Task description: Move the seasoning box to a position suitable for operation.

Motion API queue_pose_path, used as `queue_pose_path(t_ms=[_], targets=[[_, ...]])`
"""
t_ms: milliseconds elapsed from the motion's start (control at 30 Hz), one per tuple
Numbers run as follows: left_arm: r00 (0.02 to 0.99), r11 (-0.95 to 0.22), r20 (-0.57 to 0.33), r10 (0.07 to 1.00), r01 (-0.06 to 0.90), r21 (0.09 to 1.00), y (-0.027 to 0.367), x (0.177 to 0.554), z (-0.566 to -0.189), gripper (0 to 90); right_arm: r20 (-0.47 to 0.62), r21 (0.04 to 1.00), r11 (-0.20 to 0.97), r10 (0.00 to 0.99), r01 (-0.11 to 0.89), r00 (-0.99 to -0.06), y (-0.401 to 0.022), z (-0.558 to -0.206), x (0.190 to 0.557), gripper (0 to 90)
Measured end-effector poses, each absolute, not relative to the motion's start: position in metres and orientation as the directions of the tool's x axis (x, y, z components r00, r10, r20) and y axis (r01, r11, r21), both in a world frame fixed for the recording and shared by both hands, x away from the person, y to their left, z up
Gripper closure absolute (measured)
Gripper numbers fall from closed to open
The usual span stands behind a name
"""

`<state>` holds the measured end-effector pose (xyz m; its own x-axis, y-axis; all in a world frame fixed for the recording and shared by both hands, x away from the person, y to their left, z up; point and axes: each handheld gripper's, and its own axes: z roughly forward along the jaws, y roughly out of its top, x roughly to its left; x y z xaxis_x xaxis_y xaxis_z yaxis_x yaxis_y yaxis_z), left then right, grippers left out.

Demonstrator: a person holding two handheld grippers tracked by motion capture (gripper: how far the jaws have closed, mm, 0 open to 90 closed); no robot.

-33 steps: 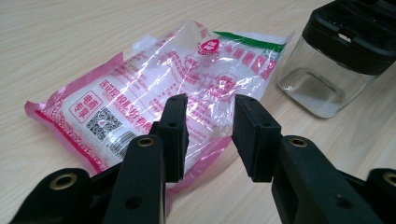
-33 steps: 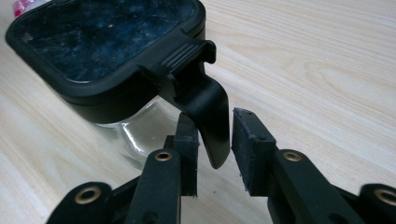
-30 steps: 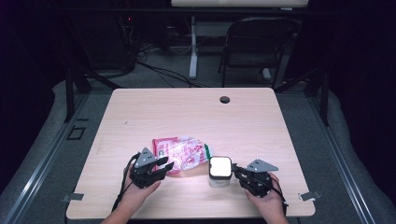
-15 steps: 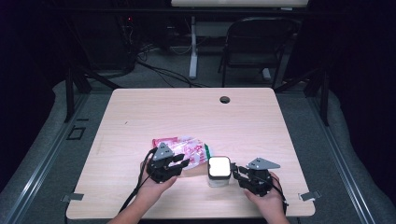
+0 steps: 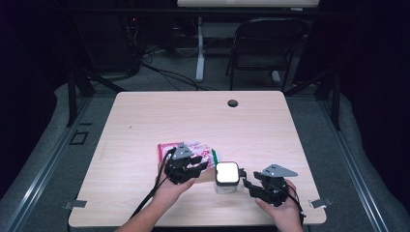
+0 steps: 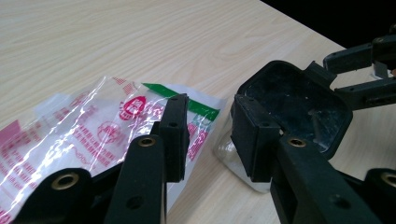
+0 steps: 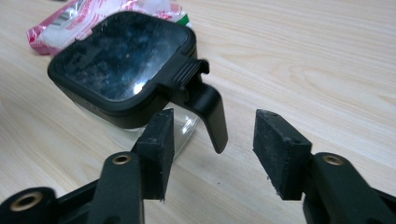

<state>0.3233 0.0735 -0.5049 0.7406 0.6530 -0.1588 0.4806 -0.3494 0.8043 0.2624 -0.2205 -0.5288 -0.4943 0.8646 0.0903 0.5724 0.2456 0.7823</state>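
A clear square container with a black lid (image 7: 121, 60) stands near the table's front edge; the lid (image 5: 226, 172) glares white in the high view. Its latch tab (image 7: 210, 112) hangs down between the jaws of my right gripper (image 7: 212, 135), which have just been opening and do not press on it. A red-and-pink printed plastic bag (image 5: 193, 147) lies just left of the container. My left gripper (image 6: 210, 126) hovers over the bag's right end (image 6: 93, 126), open, with bare table between its pads, facing the container (image 6: 299, 102).
The wooden table (image 5: 203, 116) has a round cable hole (image 5: 233, 103) at its far edge. A chair (image 5: 263, 48) and desk legs stand on the floor beyond. The right gripper's jaws (image 6: 364, 70) show past the container in the left gripper view.
My left gripper has moved right, over the bag toward the container. My right gripper has stayed in place beside the container.
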Motion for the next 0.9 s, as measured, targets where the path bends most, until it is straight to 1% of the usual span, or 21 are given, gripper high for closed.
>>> queue_pose_path(t_ms=[67, 100, 200, 233, 300, 367, 433, 533, 767, 833, 900], targets=[[0.741, -0.347, -0.153, 0.654, 0.474, 0.809, 0.072, 0.325, -0.502, 67.6, 0.129, 0.778, 0.201, 0.876, 0.595, -0.464, -0.223, -0.518, 0.261, 48.3], [0.743, -0.346, -0.15, 0.653, 0.469, 0.813, 0.071, 0.325, -0.501, 68.1, 0.144, 0.769, 0.188, 0.88, 0.611, -0.452, -0.223, -0.513, 0.262, 52.1], [0.747, -0.351, -0.136, 0.65, 0.455, 0.819, 0.068, 0.327, -0.498, 69.4, 0.171, 0.763, 0.162, 0.883, 0.626, -0.438, -0.222, -0.502, 0.265, 57.1], [0.752, -0.352, -0.126, 0.647, 0.442, 0.825, 0.066, 0.328, -0.498, 71.1, 0.174, 0.764, 0.16, 0.882, 0.626, -0.438, -0.22, -0.5, 0.266, 58.2], [0.754, -0.361, -0.127, 0.645, 0.447, 0.818, 0.065, 0.33, -0.497, 72.1, 0.13, 0.765, 0.189, 0.891, 0.616, -0.435, -0.216, -0.495, 0.27, 62.3], [0.756, -0.359, -0.144, 0.638, 0.458, 0.813, 0.064, 0.334, -0.497, 72.8, 0.124, 0.773, 0.181, 0.897, 0.609, -0.424, -0.213, -0.491, 0.275, 63.0], [0.754, -0.357, -0.154, 0.639, 0.467, 0.809, 0.062, 0.337, -0.497, 72.7, 0.14, 0.777, 0.169, 0.893, 0.607, -0.428, -0.208, -0.487, 0.282, 63.7], [0.756, -0.362, -0.163, 0.634, 0.477, 0.801, 0.061, 0.339, -0.497, 73.2, 0.115, 0.775, 0.187, 0.898, 0.603, -0.426, -0.202, -0.484, 0.289, 66.5], [0.764, -0.397, -0.147, 0.628, 0.477, 0.784, 0.057, 0.333, -0.501, 73.4, 0.107, 0.762, 0.198, 0.9, 0.616, -0.422, -0.198, -0.488, 0.291, 67.6], [0.77, -0.403, -0.142, 0.623, 0.471, 0.785, 0.056, 0.331, -0.501, 74.1, 0.113, 0.756, 0.189, 0.905, 0.627, -0.41, -0.198, -0.49, 0.289, 68.7], [0.774, -0.409, -0.134, 0.619, 0.462, 0.787, 0.055, 0.33, -0.501, 75.0, 0.17, 0.741, 0.145, 0.904, 0.655, -0.392, -0.2, -0.49, 0.287, 71.6]])
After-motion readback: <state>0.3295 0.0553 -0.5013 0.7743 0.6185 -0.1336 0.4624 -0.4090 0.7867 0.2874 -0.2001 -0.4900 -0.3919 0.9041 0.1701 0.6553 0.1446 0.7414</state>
